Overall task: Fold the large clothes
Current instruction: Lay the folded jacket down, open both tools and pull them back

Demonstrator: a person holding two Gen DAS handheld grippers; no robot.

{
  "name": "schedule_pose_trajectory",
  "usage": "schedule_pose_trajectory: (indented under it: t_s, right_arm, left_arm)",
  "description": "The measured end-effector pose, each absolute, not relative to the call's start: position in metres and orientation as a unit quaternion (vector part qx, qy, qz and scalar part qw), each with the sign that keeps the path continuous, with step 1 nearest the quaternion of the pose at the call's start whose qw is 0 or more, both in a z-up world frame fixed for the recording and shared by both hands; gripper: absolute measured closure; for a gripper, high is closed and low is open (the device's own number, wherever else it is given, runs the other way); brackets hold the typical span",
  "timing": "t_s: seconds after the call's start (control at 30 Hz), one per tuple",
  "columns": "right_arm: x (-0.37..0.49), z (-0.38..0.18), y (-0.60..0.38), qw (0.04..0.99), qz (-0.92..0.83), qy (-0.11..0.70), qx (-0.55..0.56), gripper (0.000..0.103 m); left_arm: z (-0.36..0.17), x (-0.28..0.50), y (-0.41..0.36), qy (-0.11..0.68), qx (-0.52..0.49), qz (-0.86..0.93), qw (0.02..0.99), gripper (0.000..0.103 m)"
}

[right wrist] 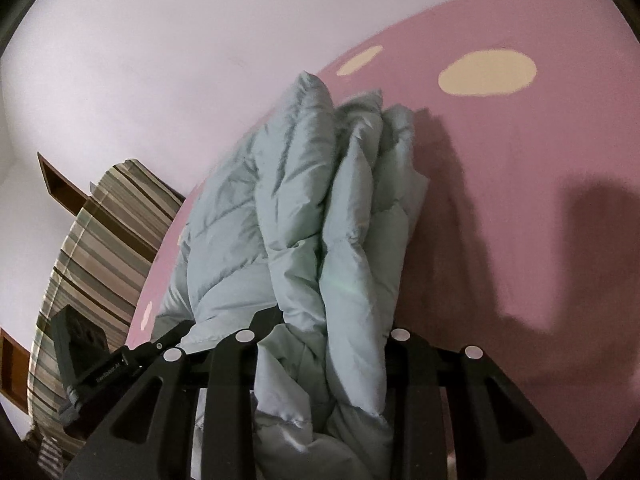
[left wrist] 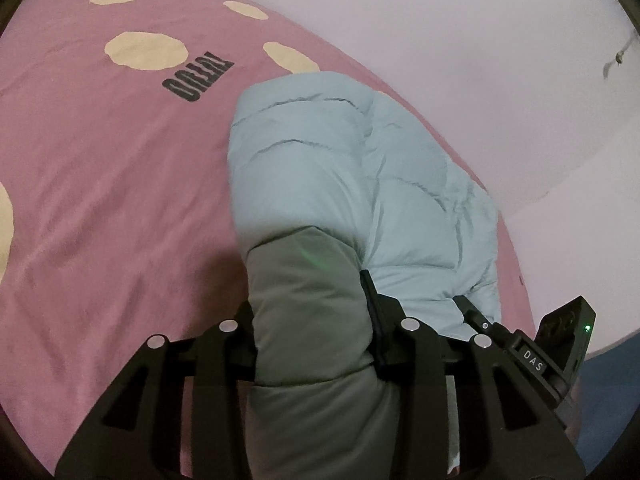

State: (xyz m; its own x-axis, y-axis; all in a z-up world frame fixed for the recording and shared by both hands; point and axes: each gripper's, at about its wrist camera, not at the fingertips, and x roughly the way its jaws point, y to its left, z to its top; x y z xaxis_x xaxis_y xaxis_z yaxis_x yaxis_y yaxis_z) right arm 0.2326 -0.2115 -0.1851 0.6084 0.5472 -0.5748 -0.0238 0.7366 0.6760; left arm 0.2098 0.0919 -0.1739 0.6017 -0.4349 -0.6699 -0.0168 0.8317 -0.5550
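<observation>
A: What has the left claw (left wrist: 312, 320) got?

B: A thick fold of the pale blue puffer jacket (left wrist: 344, 168) — its jaws press in on the padding from both sides, and the rest of the jacket runs ahead of the claw across the pink bedspread (left wrist: 104, 184). Left of the claw the spread is bare cloth with cream spots and black lettering (left wrist: 198, 78); right of it, the other gripper's black body and the white wall (left wrist: 500, 60).

A: And the right claw (right wrist: 324, 344)?

B: Clamped on a bunched edge of the same jacket, layers stacked upright between its jaws. To its left, a striped cushion (right wrist: 100, 248) and the left claw's body; to its right, bedspread in shadow
</observation>
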Motion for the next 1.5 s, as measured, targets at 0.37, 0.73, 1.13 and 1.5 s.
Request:
schedule_pose_trajectory:
  t_s: [0.37,0.73,1.13,1.5]
  right_arm:
    - [0.239,-0.198,-0.202,0.824,0.175,0.416,0.343,0.064]
    - [0.227,-0.199,-0.220,0.822,0.170,0.411,0.357,0.045]
    - [0.203,-0.195,-0.239,0.821,0.135,0.410,0.372,0.034]
    - [0.186,-0.178,-0.253,0.827,0.090,0.414,0.370,0.034]
  left_arm:
    - [-0.176,0.221,0.095,0.431,-0.248,-0.119,0.859,0.061]
    - [-0.165,0.209,0.093,0.423,-0.227,-0.101,0.871,0.036]
    - [-0.156,0.193,0.093,0.417,-0.196,-0.069,0.885,0.022]
    - [-0.142,0.184,0.083,0.410,-0.131,-0.021,0.902,0.017]
